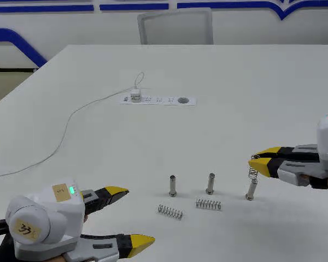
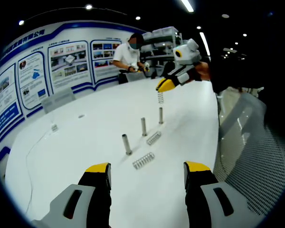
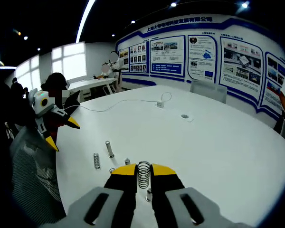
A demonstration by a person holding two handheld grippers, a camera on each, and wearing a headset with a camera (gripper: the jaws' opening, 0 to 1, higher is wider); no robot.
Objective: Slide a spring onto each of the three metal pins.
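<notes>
White laminate covers the broad surface (image 1: 235, 82), whose far edge runs across the top of the head view below a grey chair (image 1: 176, 26), while its left edge slants down the upper left of the frame. A power strip (image 1: 158, 100) lies in the upper middle, and its thin cable (image 1: 65, 131) trails away toward the left edge. A wide bare stretch separates the strip from the work lower in the frame. There the leftmost pin (image 1: 173, 185), middle pin (image 1: 210, 183) and rightmost pin (image 1: 251, 189) stand upright in a row with clear gaps between them. One loose spring (image 1: 170, 211) and the other loose spring (image 1: 208, 204) lie flat just below the first two pins and touch neither. The right gripper (image 1: 261, 161) reaches in from the right edge, its yellow tips clamped on the held spring (image 1: 253, 173). That spring hangs upright directly over the rightmost pin's top, and whether it touches cannot be told. The left gripper (image 1: 138, 214) sits in the lower left corner with its jaws spread wide and nothing between them, well apart from the pins across open white surface. In the left gripper view the surface's near edge curves down the right side.
</notes>
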